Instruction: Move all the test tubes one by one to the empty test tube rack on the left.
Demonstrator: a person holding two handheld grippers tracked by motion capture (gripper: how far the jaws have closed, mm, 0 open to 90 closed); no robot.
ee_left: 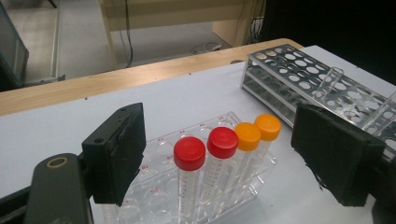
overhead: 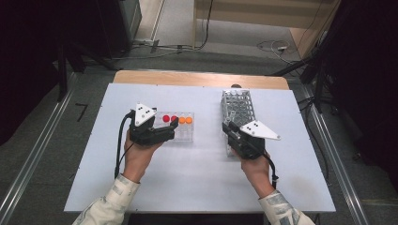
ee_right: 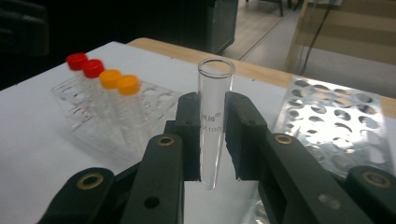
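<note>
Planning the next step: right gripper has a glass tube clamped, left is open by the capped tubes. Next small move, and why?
Probably carry the glass test tube across toward the clear rack. The right gripper holds it upright, clear of the metal rack. The clear rack has free holes beside the orange-capped tubes, and the open left gripper brackets that rack as if to steady it.

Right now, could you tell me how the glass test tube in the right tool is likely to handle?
The clear glass test tube looks thin-walled, so probably light but fragile. The right tool pinches its smooth sides with flat pads, so it may slip. Being round-bottomed, it would likely roll if laid on the table.
</note>
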